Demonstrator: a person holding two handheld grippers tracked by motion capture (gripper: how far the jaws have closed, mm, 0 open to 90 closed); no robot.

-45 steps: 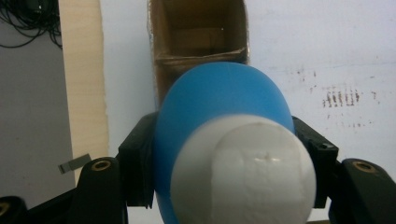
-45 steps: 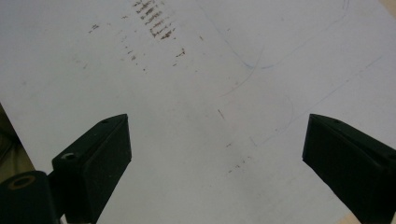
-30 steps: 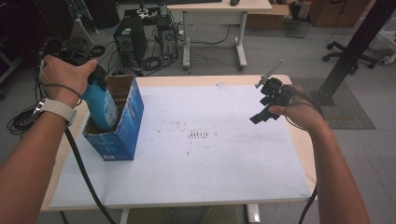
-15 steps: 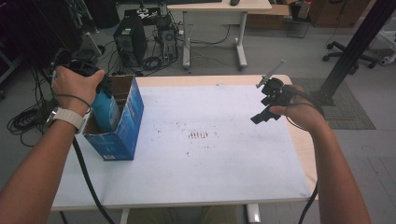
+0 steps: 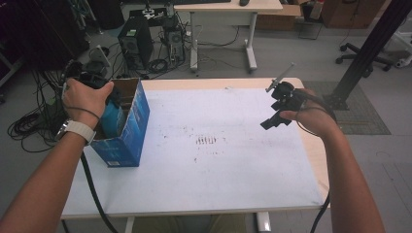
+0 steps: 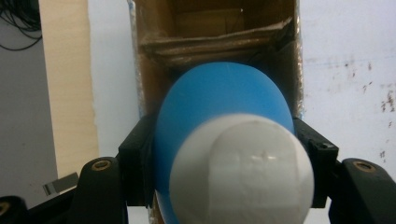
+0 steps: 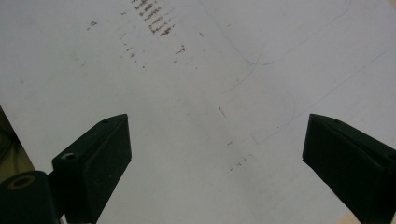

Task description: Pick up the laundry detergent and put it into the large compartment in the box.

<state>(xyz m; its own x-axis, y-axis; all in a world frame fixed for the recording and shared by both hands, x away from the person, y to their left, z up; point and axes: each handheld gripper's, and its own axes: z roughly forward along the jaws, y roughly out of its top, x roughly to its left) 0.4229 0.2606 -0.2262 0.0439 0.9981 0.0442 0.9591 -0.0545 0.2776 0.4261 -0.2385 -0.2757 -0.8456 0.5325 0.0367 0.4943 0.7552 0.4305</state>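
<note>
A smooth, matt blue plastic bottle (image 6: 219,107) with a white cap (image 6: 240,172) meets rough brown cardboard box (image 6: 210,42); the white tabletop (image 5: 233,160) looks scuffed.

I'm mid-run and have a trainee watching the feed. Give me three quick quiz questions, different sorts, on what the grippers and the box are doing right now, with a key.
1. True or false: the right gripper is clamped on something.
2. Multiple choice: what does the left gripper hold? A) a blue bottle with a white cap B) a roll of tape C) a marker
3. Fill in: the bottle hangs over the open top of the ____.

Key
1. False. Its jaws stand wide apart over the white table cover, with nothing between them.
2. A. The jaws press both sides of the blue bottle.
3. Blue cardboard box, standing at the table's left edge.
</note>
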